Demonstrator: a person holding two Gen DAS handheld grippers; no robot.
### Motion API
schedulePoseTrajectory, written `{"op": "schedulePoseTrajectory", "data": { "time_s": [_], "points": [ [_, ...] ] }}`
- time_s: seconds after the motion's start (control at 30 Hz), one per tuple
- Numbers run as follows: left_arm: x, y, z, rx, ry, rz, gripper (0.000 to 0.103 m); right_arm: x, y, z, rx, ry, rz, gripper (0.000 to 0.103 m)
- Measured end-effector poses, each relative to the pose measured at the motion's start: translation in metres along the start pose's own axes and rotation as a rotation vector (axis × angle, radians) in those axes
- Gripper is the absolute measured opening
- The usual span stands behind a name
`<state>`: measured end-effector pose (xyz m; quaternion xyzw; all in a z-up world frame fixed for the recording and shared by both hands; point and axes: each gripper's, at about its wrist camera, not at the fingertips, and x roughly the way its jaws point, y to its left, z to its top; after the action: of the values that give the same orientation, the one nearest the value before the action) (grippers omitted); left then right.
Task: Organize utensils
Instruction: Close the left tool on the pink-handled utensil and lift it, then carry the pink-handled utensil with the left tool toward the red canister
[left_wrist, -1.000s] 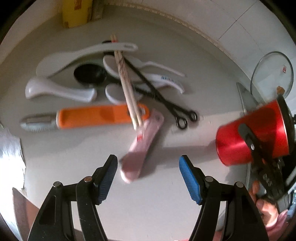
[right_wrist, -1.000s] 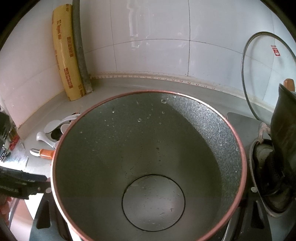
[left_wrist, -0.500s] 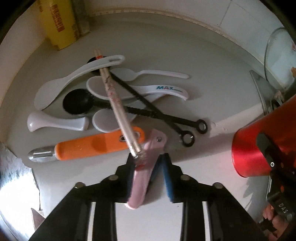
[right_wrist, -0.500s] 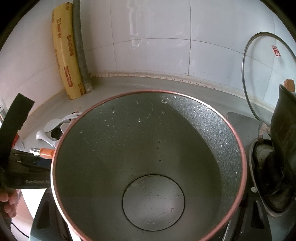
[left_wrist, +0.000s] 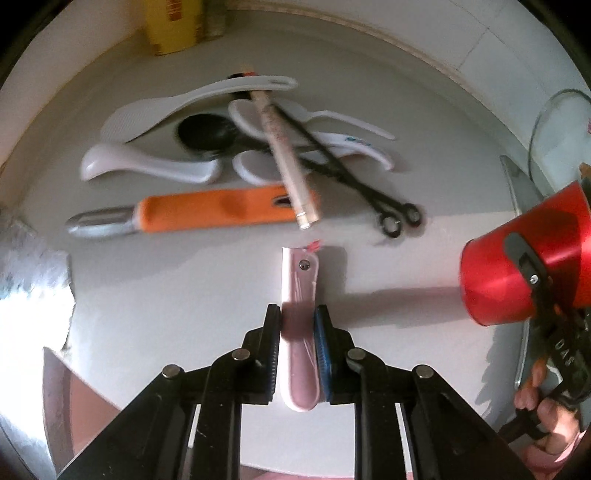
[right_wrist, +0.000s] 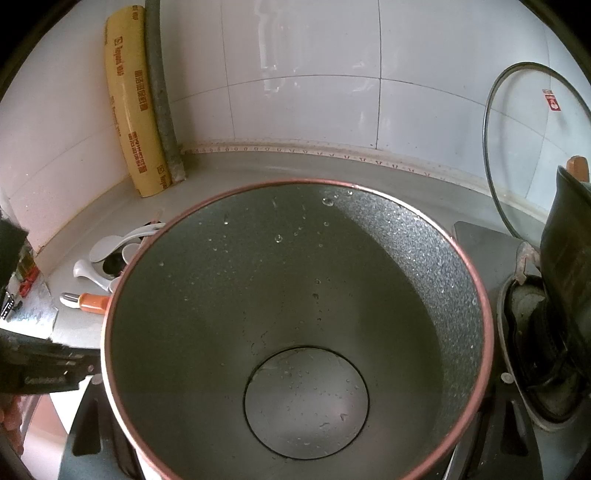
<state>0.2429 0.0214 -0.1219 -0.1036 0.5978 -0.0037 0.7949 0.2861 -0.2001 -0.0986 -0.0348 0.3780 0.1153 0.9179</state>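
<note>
Two grippers are at work over a grey countertop (left_wrist: 369, 66). Biggest is the red pot (right_wrist: 295, 332), tilted with its wet, speckled inside filling the right wrist view; the right gripper (left_wrist: 539, 306) has it clamped from the outside, pot between the jaws, though its fingertips are hidden behind the pot. Leaning on the tiled wall beside it stands a glass lid (right_wrist: 535, 147), and a yellow roll of wrap (right_wrist: 133, 125) stands in the corner. On the counter lies a pile of utensils: a white rice paddle (left_wrist: 192, 107), an orange-handled peeler (left_wrist: 207, 214), white spoons (left_wrist: 147, 166), a black scoop (left_wrist: 207, 134), chopsticks (left_wrist: 284, 155) and black tongs (left_wrist: 351, 177). Nearest, apart from the pile, the left gripper (left_wrist: 297, 325) is closing on a pink folding tool (left_wrist: 299, 332), both pads pressed on its sides.
</note>
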Motion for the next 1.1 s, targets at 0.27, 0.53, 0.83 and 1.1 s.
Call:
{"op": "schedulePoseTrajectory", "data": {
  "time_s": [0.27, 0.53, 0.83, 1.1],
  "points": [
    [-0.013, 0.055, -0.021, -0.128, -0.031, 0.046, 0.019, 0.001, 0.000, 0.000, -0.001, 0.004, 0.004, 0.091],
    [-0.014, 0.075, -0.017, -0.134, 0.023, 0.031, 0.049, 0.000, -0.001, 0.000, 0.002, 0.006, 0.009, 0.091],
    [0.019, 0.032, 0.023, 0.085, 0.099, 0.158, 0.050, -0.001, -0.004, -0.001, 0.011, 0.005, 0.019, 0.091],
    [0.032, 0.026, 0.053, 0.072, 0.102, 0.162, 0.037, -0.002, -0.006, -0.001, 0.020, 0.002, 0.025, 0.091]
  ]
}}
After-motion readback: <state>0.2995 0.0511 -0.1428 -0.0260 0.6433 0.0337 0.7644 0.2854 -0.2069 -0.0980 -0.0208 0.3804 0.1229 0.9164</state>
